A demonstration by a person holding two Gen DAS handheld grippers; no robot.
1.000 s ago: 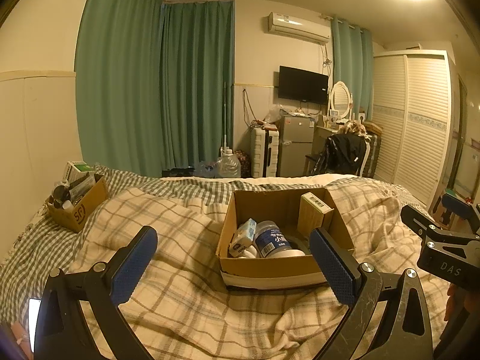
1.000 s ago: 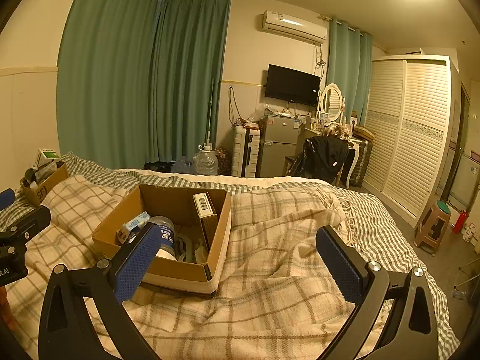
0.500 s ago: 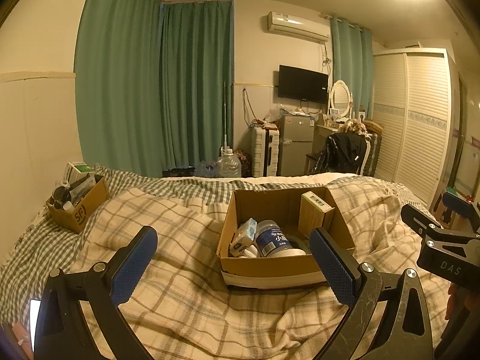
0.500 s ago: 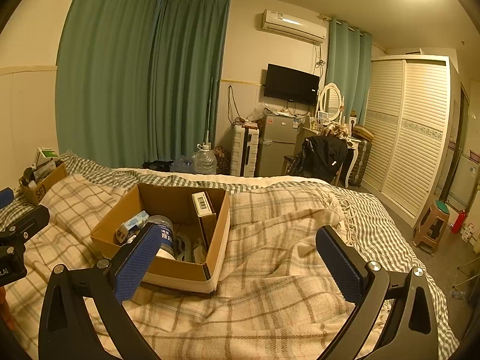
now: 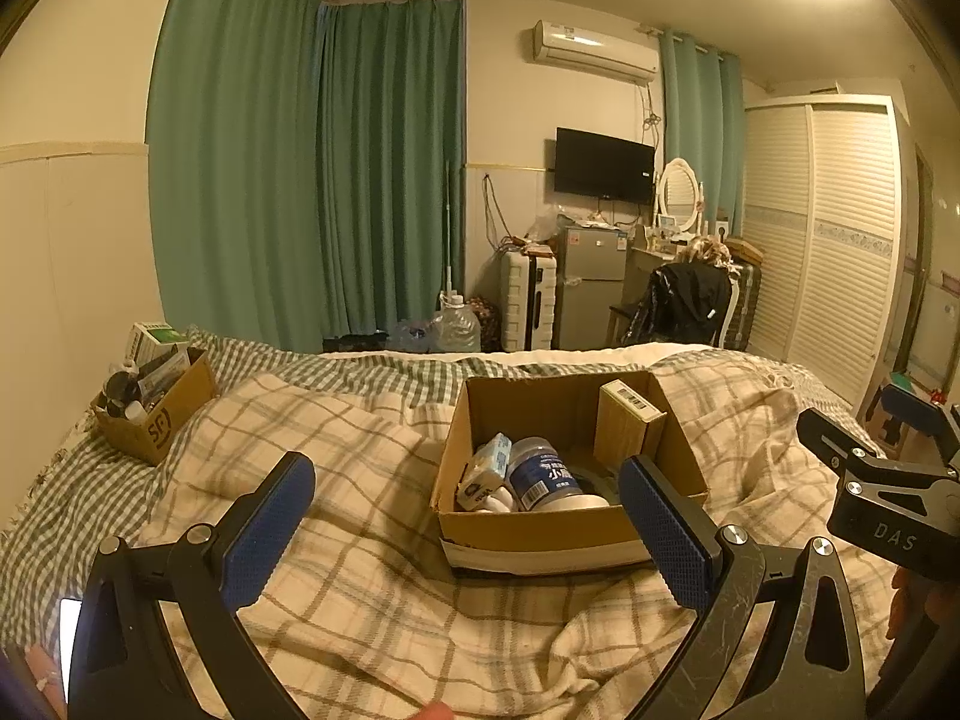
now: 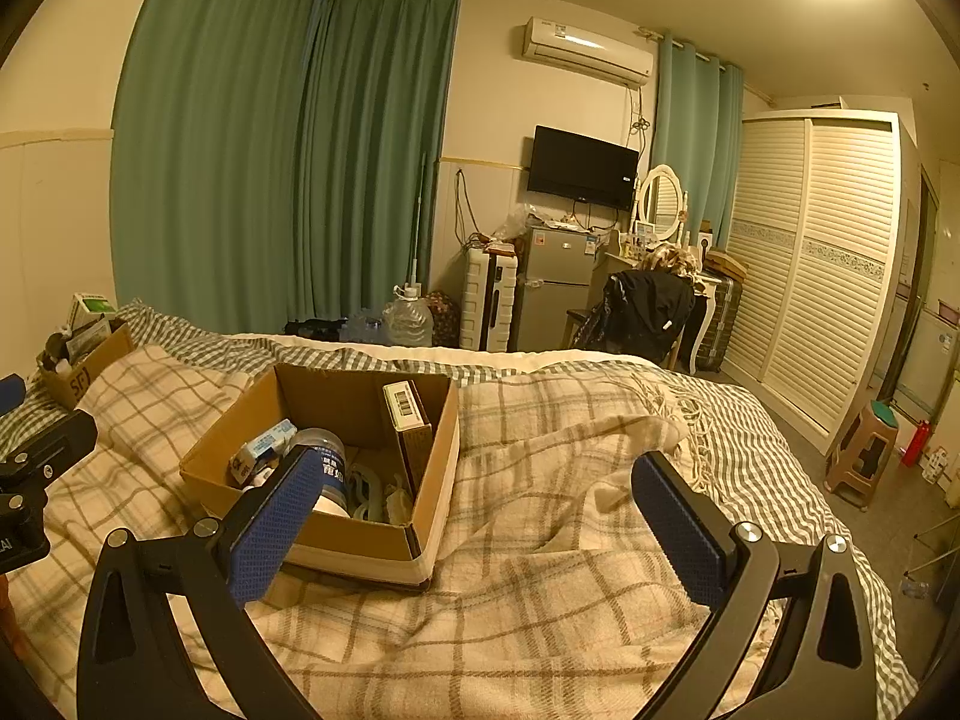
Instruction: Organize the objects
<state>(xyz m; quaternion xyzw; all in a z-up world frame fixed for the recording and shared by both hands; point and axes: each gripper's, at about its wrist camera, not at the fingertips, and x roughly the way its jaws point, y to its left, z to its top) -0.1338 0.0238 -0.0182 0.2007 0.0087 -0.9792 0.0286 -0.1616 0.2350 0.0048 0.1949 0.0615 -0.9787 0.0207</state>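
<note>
Hovering over the bed's plaid blanket [image 5: 360, 588], we hold both tongs wide and empty: left tongs [image 5: 465, 525], right tongs [image 6: 477, 525]. The open cardboard box [image 5: 540, 531] sits on the blanket, holding a blue-labelled jar [image 5: 543, 474], a small carton [image 5: 492, 459] and an upright barcoded box [image 5: 627, 420]. A second, smaller cardboard box [image 5: 159, 420] stands well apart at the bed's left edge.

At frame centre a box [image 5: 540, 531] sits on the bed [image 5: 360, 540], a jar [image 5: 543, 474] inside it, a smaller box [image 5: 159, 420] at far left.
</note>
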